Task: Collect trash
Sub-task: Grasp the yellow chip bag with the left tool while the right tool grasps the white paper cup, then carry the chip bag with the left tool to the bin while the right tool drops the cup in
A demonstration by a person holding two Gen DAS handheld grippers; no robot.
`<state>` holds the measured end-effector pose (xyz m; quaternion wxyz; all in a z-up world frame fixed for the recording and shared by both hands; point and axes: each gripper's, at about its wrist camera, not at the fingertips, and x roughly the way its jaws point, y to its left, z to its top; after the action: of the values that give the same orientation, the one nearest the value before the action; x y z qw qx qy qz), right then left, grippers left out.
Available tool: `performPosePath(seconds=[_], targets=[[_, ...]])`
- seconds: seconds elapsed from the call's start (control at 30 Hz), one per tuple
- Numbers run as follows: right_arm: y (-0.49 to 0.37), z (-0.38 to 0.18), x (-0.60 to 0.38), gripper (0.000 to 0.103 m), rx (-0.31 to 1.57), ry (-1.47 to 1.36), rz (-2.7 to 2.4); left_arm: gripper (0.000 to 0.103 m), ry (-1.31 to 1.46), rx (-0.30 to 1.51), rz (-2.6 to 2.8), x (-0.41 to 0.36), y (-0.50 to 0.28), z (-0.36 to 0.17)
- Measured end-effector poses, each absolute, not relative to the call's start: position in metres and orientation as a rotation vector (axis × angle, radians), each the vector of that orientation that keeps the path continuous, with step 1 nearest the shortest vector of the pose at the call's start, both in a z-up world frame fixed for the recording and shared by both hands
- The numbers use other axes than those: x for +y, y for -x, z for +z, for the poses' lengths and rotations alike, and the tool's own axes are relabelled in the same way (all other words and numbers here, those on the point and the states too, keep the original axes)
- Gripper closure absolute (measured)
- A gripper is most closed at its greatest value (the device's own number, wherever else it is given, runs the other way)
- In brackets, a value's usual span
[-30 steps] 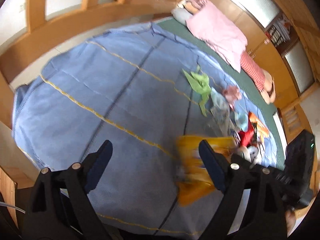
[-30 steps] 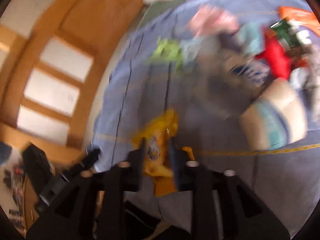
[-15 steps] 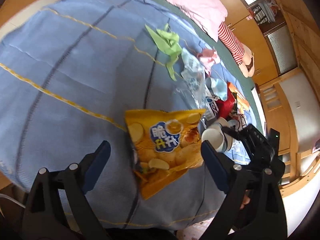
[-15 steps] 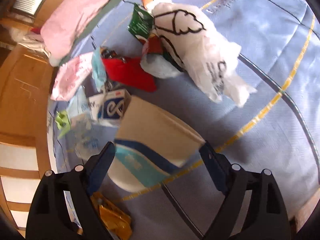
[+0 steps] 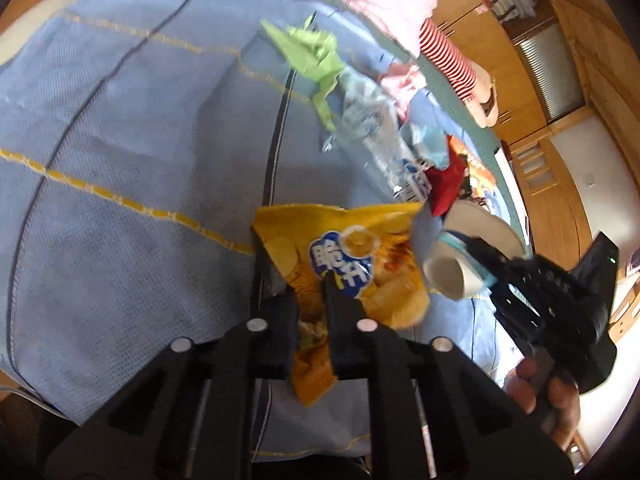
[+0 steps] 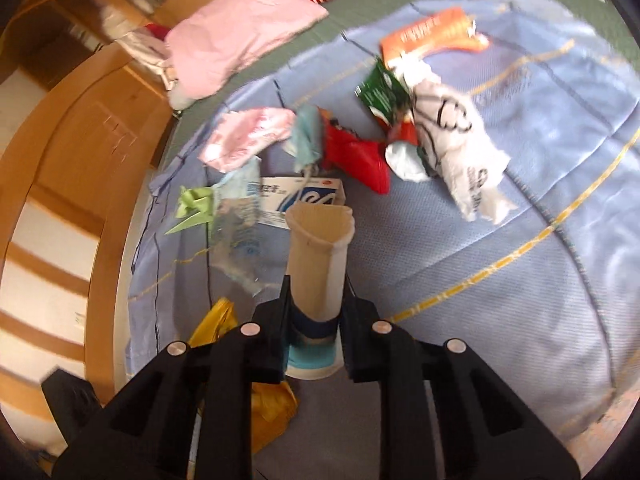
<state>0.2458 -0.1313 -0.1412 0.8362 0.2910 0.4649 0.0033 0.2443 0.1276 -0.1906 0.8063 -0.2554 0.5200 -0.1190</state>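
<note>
Chip bag (image 5: 344, 264) pinched in left jaws; paper cup (image 6: 318, 256) squeezed in right jaws

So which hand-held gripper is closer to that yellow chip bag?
The left. The left hand-held gripper is clamped on the yellow chip bag; the right hand-held gripper sits just beside it, squeezing a paper cup.
</note>
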Motion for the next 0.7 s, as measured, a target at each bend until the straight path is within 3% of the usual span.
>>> performPosePath(seconds=[0.4, 0.7], targets=[[-0.157, -0.06, -0.12, 0.081, 0.789, -0.321, 0.063, 0.096, 0.256, 0.687, -0.123, 0.12, -0.155, -0.072], [-0.077, -0.013, -0.159, 0.081, 0.68, -0.233, 0.086, 0.096, 0.18, 0.56, -0.191, 0.079, -0.068, -0.013]])
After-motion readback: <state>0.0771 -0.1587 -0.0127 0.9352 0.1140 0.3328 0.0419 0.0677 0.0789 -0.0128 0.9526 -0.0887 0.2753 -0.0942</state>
